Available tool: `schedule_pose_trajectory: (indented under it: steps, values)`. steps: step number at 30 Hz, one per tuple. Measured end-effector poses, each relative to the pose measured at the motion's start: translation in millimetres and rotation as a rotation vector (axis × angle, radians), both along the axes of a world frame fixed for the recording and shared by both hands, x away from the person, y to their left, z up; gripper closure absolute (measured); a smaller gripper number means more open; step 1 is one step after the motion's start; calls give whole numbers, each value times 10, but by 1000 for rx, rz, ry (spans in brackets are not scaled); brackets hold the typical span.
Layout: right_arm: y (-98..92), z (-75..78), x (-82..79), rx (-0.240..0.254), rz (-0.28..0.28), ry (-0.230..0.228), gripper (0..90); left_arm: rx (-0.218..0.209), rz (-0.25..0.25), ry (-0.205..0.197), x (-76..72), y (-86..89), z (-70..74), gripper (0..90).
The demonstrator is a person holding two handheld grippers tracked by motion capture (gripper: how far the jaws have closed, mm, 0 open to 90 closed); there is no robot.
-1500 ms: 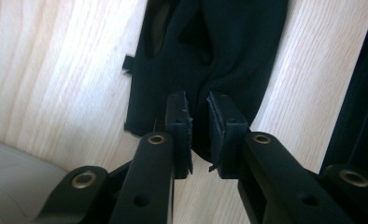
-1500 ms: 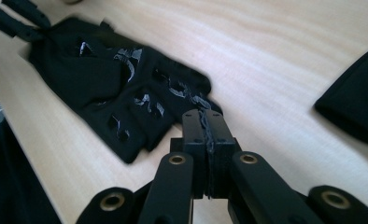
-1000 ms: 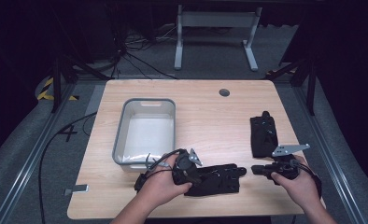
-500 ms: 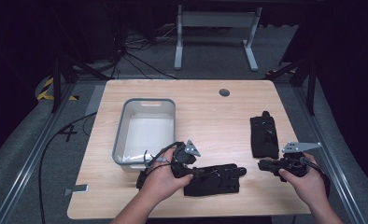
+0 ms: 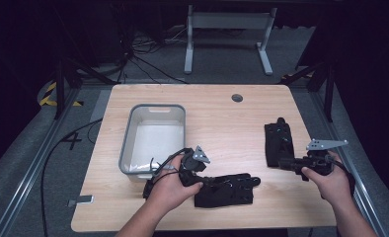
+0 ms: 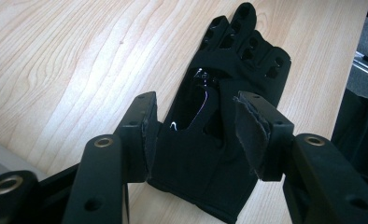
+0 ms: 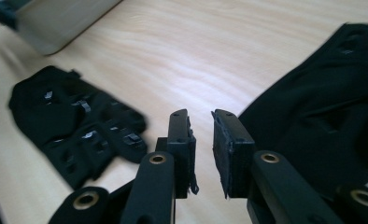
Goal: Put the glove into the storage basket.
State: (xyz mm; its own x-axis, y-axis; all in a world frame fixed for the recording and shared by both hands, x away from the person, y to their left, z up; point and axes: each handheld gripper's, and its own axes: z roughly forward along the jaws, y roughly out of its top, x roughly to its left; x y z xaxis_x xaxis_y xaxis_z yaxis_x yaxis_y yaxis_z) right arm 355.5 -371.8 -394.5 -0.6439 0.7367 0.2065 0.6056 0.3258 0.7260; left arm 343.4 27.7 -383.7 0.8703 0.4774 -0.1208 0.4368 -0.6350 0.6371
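A black glove (image 5: pixel 229 190) lies flat near the table's front edge, its fingers pointing right. My left gripper (image 5: pixel 207 181) sits at its cuff end. In the left gripper view the jaws (image 6: pixel 194 100) straddle the cuff of this glove (image 6: pixel 229 60) and stand wide, not squeezing it. My right gripper (image 5: pixel 284 163) hovers to the right, between this glove and a second black glove (image 5: pixel 279 143). Its jaws have just been opening. A narrow gap with nothing in it shows between them (image 7: pixel 201 114), with the near glove (image 7: pixel 79 126) on the left and the second glove (image 7: pixel 322 116) on the right.
A grey plastic bin (image 5: pixel 155 106) stands left of centre, just behind my left hand, and its blurred wall (image 7: pixel 56 28) shows in the right gripper view. A small round hole (image 5: pixel 237 98) marks the far side of the wooden table (image 5: pixel 217 128).
My right gripper has drawn back to the right, away from the near glove's fingertip end, and its jaws have parted. The left hand and the gloves have hardly moved.
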Motion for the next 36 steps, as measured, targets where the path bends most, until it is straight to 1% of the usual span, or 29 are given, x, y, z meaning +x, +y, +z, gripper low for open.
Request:
schedule_pose_trajectory:
  steps: [3, 4, 5, 6, 7, 8, 9, 10, 11, 12, 13, 14, 17, 19, 20, 21, 23, 24, 25, 27, 28, 29, 33, 34, 36]
  values:
    - [-68, 22, 150, -28, -17, -17, 772, 0, 5, -1, 4, 26, -2, 505]
    - [-93, 38, 251, -48, -32, -18, 772, -6, 11, -6, 1, 40, -5, 504]
    - [-93, 38, 251, -48, -32, -18, 772, -6, 11, -6, 1, 40, -5, 504]
    - [-96, 43, 303, -57, -37, -18, 772, -8, 11, -1, -4, 51, -1, 504]
    - [-89, 47, 408, -72, -37, -14, 772, -9, 15, -8, -10, 62, 2, 502]
    - [-89, 47, 408, -72, -37, -14, 772, -11, 19, -12, -20, 75, 4, 502]
    - [-83, 48, 459, -85, -40, -15, 772, -12, 23, -16, -30, 92, 6, 501]
    - [-63, 40, 556, -102, -40, -6, 772, -14, 24, -14, -37, 112, 9, 501]
    - [-51, 36, 602, -110, -39, -2, 770, -16, 31, -13, -47, 131, 10, 502]
    - [-51, 36, 602, -110, -39, -2, 770, -15, 34, -18, -53, 145, 11, 502]
    - [-24, 33, 695, -124, -38, 3, 765, -21, 39, -19, -64, 165, 7, 501]
    - [-24, 33, 695, -124, -38, 3, 765, -21, 39, -16, -73, 180, 7, 501]
    - [20, 42, 826, -150, -39, 11, 759, -25, 45, -15, -104, 212, 4, 496]
    - [47, 53, 919, -161, -42, 14, 732, -22, 48, -15, -123, 234, 4, 495]
    - [70, 51, 991, -170, -44, 16, 704, -24, 52, -13, -133, 245, -1, 493]
    - [70, 51, 991, -170, -44, 16, 704, -21, 55, -13, -140, 255, -4, 493]
    - [95, 35, 1077, -179, -49, 16, 692, -19, 62, -12, -155, 276, -12, 492]
    - [120, 9, 1166, -190, -58, 23, 689, -16, 64, -10, -163, 289, -13, 491]
    - [131, -8, 1211, -197, -60, 26, 688, -17, 70, -8, -173, 299, -16, 491]
    - [138, -19, 1242, -203, -61, 34, 688, -18, 74, -6, -187, 317, -23, 490]
    - [146, -39, 1283, -208, -66, 41, 685, -15, 78, -9, -195, 329, -27, 490]
    - [157, -88, 1366, -218, -73, 58, 682, -17, 81, -7, -204, 337, -32, 489]
    - [169, -149, 1482, -240, -88, 65, 667, -13, 86, 0, -219, 365, -53, 487]
    - [169, -149, 1482, -240, -88, 65, 667, -9, 86, 2, -216, 373, -62, 487]
    - [184, -167, 1546, -250, -101, 67, 664, -7, 90, 6, -214, 380, -81, 485]
